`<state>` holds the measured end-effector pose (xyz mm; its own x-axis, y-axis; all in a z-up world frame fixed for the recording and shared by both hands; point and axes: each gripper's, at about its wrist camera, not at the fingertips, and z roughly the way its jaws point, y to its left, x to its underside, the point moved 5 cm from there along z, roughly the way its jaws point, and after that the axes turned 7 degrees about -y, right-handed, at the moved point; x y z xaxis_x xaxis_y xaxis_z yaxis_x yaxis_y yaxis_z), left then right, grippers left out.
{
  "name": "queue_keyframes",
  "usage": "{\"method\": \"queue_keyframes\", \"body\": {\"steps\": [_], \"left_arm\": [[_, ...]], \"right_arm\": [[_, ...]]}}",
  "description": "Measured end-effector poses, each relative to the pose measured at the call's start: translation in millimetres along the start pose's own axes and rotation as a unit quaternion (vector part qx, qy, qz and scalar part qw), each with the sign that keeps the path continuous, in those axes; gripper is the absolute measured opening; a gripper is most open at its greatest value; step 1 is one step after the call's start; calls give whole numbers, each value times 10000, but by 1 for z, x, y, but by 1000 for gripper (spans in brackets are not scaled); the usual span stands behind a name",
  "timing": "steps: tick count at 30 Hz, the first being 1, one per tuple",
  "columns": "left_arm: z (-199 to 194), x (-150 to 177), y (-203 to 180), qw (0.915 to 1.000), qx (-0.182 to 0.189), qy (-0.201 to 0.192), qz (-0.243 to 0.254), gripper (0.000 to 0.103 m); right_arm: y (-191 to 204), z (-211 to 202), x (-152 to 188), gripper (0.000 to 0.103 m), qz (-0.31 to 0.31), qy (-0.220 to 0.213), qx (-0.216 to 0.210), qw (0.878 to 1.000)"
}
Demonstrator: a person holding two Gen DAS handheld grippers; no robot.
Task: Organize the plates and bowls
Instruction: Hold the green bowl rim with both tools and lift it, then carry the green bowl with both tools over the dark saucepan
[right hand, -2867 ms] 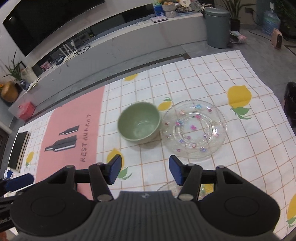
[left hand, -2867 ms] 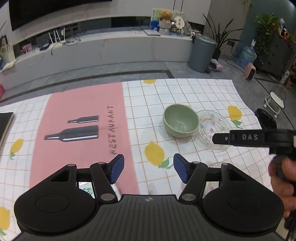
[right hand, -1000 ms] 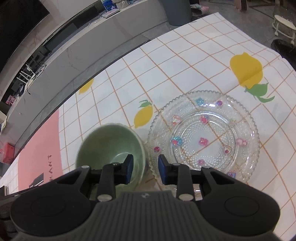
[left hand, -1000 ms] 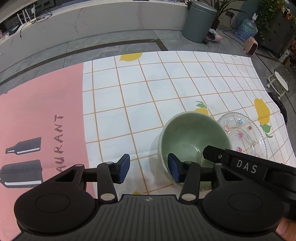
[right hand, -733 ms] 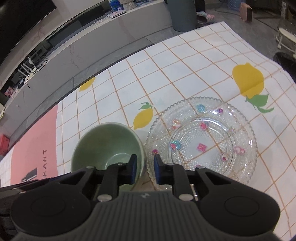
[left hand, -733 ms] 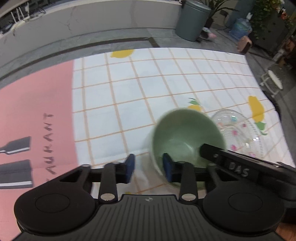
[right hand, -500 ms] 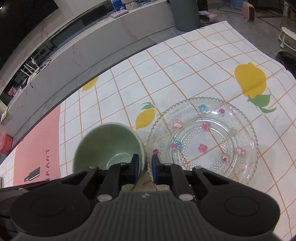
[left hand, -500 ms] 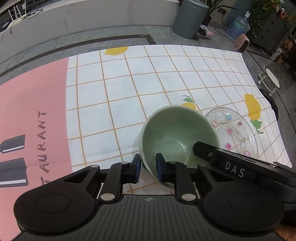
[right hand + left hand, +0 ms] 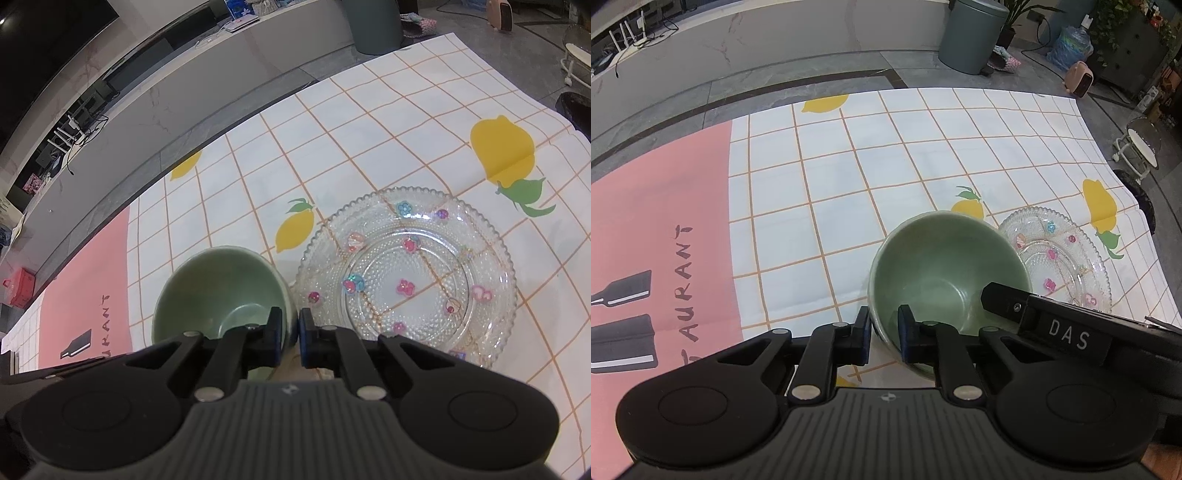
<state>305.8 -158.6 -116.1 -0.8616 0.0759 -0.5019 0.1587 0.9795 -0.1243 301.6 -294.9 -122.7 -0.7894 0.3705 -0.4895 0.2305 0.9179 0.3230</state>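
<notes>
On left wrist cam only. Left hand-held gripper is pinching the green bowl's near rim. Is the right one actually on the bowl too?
Observer: Yes. The right wrist view shows the right hand-held gripper shut on the green bowl at its rim, one finger inside, one outside.
Operator: Outside finger touching the plate?
Observer: The outer finger sits between the bowl and the glass plate. I cannot tell whether it touches the plate's rim.
Operator: Anything on the plate's near half? Blocked for me.
Observer: Nothing lies on it, only its coloured flower decorations. Its near edge runs out of sight behind the gripper body.
</notes>
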Motion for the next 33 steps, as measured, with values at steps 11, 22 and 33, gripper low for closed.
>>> {"method": "queue_keyframes", "body": {"steps": [11,22,33], "left_arm": [[-15,-4,-5,9998,-156,-125,86,16],[-43,-2,-18,9991,-303,-273,107,16],[-93,1,-31,9964,-591,-554,232,16]], "right_arm": [[3,-14,-3,7,4,-69,-183,9998],[1,-43,-5,7,-13,-171,-383,9991],[7,-86,-4,7,-10,-374,-745,9965]]}}
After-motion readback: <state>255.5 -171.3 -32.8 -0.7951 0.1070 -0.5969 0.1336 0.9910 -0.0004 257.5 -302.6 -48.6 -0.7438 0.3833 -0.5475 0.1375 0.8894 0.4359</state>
